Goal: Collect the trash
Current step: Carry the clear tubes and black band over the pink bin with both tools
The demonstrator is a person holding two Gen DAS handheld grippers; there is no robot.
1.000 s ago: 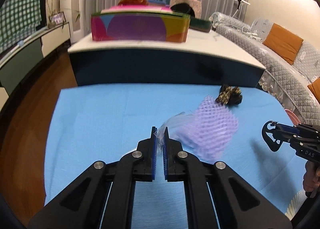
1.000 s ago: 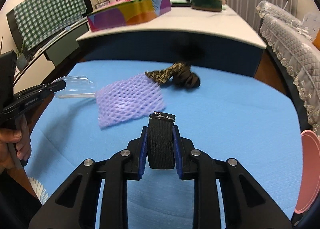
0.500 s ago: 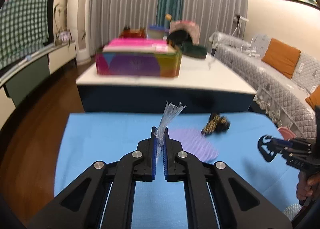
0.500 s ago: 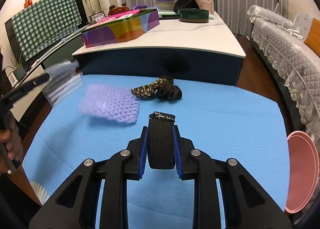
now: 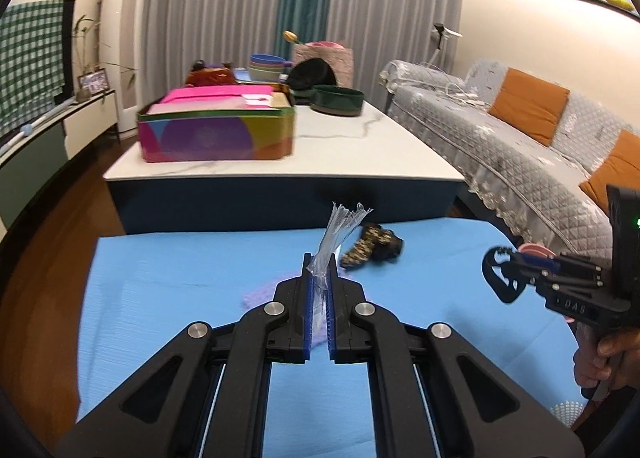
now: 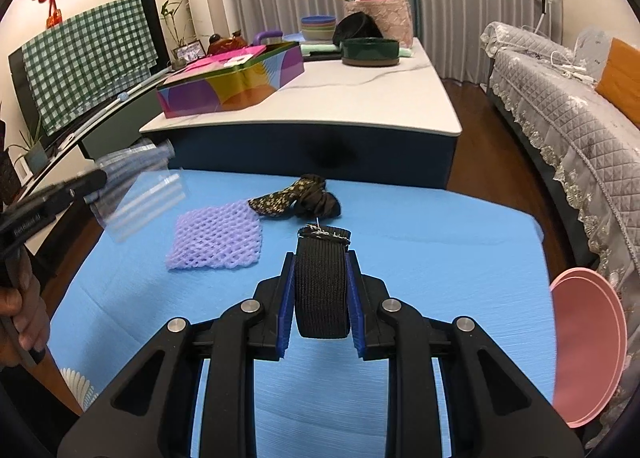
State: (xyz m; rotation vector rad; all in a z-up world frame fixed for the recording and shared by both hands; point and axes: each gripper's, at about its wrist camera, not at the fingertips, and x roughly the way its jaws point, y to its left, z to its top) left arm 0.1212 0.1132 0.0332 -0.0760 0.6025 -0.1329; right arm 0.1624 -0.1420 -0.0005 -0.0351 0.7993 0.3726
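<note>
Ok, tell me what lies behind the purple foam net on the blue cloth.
Behind the purple foam net, touching its far corner, lies a crumpled dark patterned cloth. Whatever is under the net is covered.

Foam net [image 6: 216,236] lies on the cloth [image 6: 440,242], left of the crumpled wrapper [image 6: 304,202].

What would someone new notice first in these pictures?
Probably the two loaded grippers: the left gripper is shut on a clear wrapper, and the right gripper is shut on a black strap. On the blue cloth beyond them lie a purple foam net and, touching its far corner, a dark patterned rag.
</note>
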